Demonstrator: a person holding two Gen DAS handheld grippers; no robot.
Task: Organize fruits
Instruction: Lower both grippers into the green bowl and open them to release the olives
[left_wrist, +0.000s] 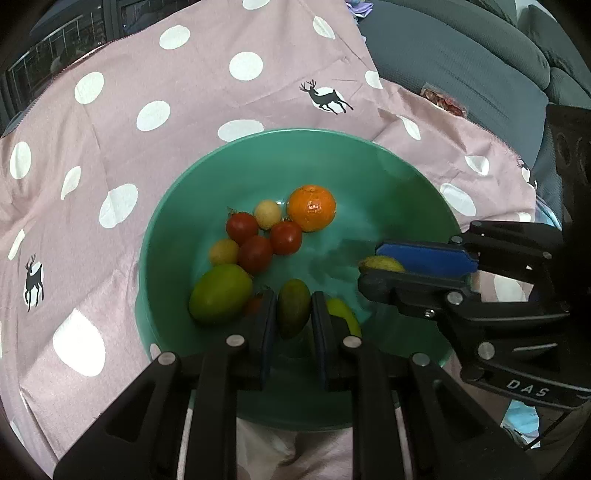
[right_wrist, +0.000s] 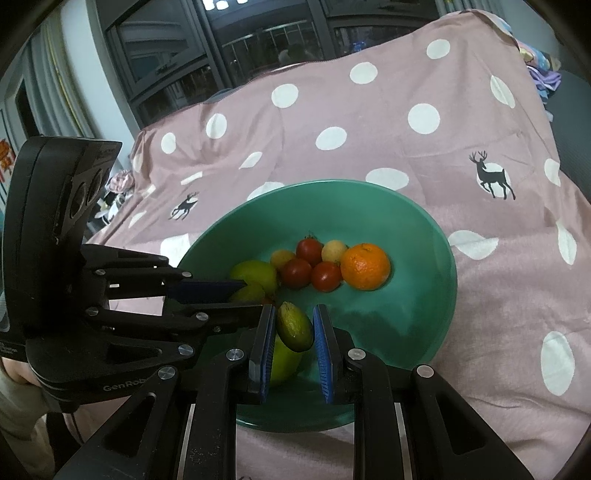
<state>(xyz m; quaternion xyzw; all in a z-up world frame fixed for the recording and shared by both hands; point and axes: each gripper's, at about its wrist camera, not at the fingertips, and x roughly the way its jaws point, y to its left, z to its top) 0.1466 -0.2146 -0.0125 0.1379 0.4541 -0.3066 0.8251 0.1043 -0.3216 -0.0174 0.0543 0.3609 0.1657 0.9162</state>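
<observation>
A teal bowl (left_wrist: 295, 136) (right_wrist: 332, 184) on the pink cloth holds an orange (left_wrist: 312, 207) (right_wrist: 365, 266), three red tomatoes (left_wrist: 255, 253) (right_wrist: 325, 276), two small yellow fruits (left_wrist: 267, 213) and a large green fruit (left_wrist: 221, 293) (right_wrist: 255, 273). Over the bowl's near side, my left gripper (left_wrist: 293, 299) (right_wrist: 251, 295) is shut on a small dark-green oval fruit (left_wrist: 293, 314). My right gripper (left_wrist: 371, 266) (right_wrist: 293, 314) is shut on a similar small green fruit (right_wrist: 295, 328) (left_wrist: 386, 264) just inside the bowl's right rim. Another light-green fruit (left_wrist: 343, 314) (right_wrist: 284, 363) lies beneath, partly hidden.
The pink cloth with white dots and deer prints (left_wrist: 110, 147) (right_wrist: 443, 147) covers the surface all around the bowl. A grey sofa (left_wrist: 461, 55) with a small red packet (left_wrist: 443, 101) stands at the back right. Dark windows (right_wrist: 240, 44) are behind.
</observation>
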